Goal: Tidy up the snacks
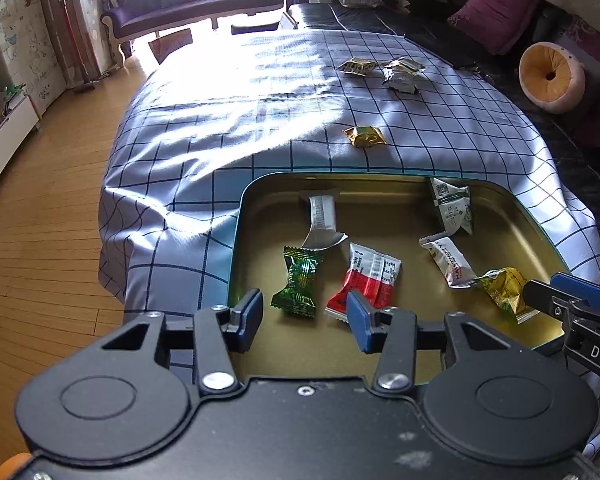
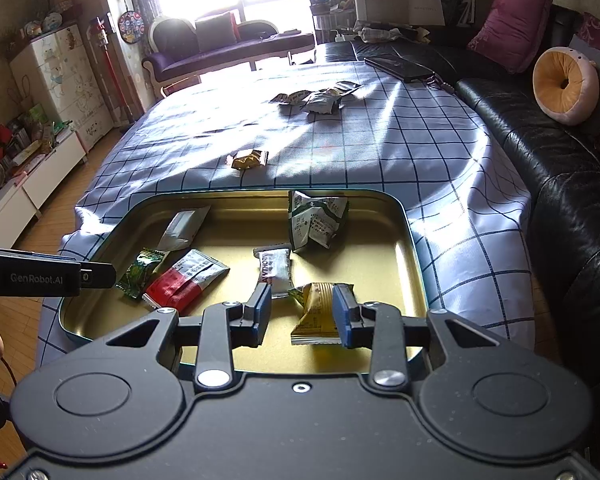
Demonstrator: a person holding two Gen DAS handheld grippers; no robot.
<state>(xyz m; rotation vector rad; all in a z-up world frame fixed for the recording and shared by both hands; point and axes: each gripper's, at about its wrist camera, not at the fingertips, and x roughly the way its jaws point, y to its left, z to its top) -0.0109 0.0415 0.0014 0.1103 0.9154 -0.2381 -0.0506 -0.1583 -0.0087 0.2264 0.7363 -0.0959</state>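
A gold tin tray [image 2: 410,240] sits at the near edge of the checked tablecloth [image 1: 220,128]. In it lie a white packet reading "HAWTHORN" [image 2: 276,272], a red-and-white packet [image 1: 366,282], a green candy [image 1: 296,282] and a green-and-white packet [image 2: 316,220]. The left gripper [image 1: 306,314] hangs part open over the green candy, gripping nothing. The right gripper [image 2: 300,314] is part open around a yellow packet [image 2: 318,314]; whether both pads press it cannot be told. Only the right view shows "GenRobot.AI" on the left gripper's side and a dark flat case [image 2: 400,66] at the far edge.
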